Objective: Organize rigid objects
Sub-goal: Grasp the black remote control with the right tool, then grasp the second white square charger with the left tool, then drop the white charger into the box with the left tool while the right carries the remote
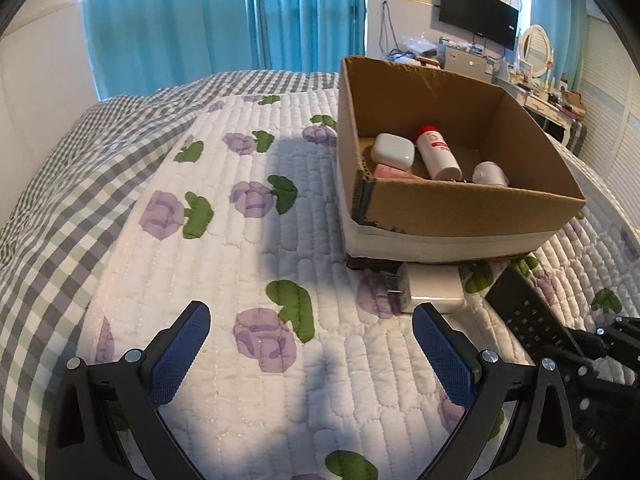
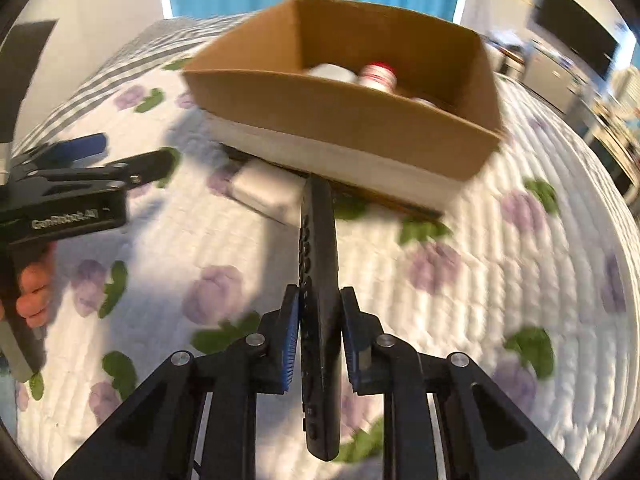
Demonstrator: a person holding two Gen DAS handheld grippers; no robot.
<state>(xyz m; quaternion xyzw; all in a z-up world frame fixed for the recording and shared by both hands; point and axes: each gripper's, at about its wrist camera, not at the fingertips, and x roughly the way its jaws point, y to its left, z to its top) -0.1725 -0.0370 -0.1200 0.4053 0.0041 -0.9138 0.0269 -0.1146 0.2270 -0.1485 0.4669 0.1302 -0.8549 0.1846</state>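
1. Right gripper point(image 2: 320, 328): blue-padded jaws clamped on the edges of a long black remote control with rows of buttons point(image 2: 318, 280); remote held on its side, its far end pointing toward the box; its underside isn't visible, so whether it has cleared the quilt can't be told; view is smeared.
2. Left gripper point(image 1: 310, 354): blue pads spread wide, nothing between them; hovers over bare quilt, well short of the box; in the right wrist view a person's hand point(image 2: 34, 294) holds its black handle.
3. Just beyond the left gripper: a white boxy plug-in charger block with metal prongs point(image 1: 430, 286) lies on the white quilted bedspread with purple flowers and green leaves point(image 1: 240, 248), just beside the box's near wall; not yet packed.
4. Open brown cardboard box with a white band round its base point(image 1: 460, 208) sits on the bedspread; already inside: a white rounded-rectangle case point(image 1: 392, 151), a white bottle with red cap point(image 1: 436, 152) lying down, a pink flat item point(image 1: 394, 172) partly hidden, a small white rounded container point(image 1: 490, 174).
5. Progress, as a judgement: well past halfway; four items in the box, remote gripped but still outside it, charger untouched.
6. Left to do, likely: carry remote over the near wall and drop it in; then pick the charger, probably with the free left gripper; no other loose items visible on the bedspread.
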